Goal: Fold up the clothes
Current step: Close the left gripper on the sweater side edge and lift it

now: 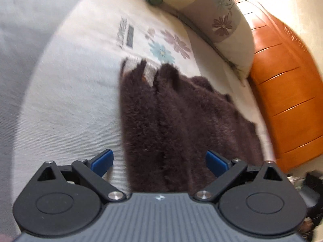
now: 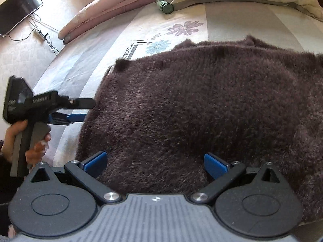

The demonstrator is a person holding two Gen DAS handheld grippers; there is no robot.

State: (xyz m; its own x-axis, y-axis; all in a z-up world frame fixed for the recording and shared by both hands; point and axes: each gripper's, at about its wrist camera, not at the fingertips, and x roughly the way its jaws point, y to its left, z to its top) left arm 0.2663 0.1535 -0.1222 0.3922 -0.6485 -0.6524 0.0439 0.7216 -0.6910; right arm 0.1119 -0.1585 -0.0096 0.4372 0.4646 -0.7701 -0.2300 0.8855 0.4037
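Dark brown fluffy fleece garment [image 2: 201, 104] spread on the floral bed sheet [image 2: 113, 46], soft, limp, light I judge; my left hand-held gripper [image 1: 159, 161] and right hand-held gripper [image 2: 155, 162] gape wide, empty; best pinch its near edge.

Ahead of the tongs we see a bed sheet [image 2: 113, 46], pale with grey stripes, printed with purple and blue flowers [image 2: 184, 28] and some lettering. Farther ahead a green glass bottle [image 2: 166, 6] lies on its side, touching a cream pillow [image 1: 220, 20] with a flower print. To the far left of the right tongs we find a folded pink quilt [image 2: 105, 10], a dark screen [image 2: 19, 10] and a power strip [image 2: 39, 34] with cables. To the right of the left tongs stands an orange wooden headboard [image 1: 286, 92].
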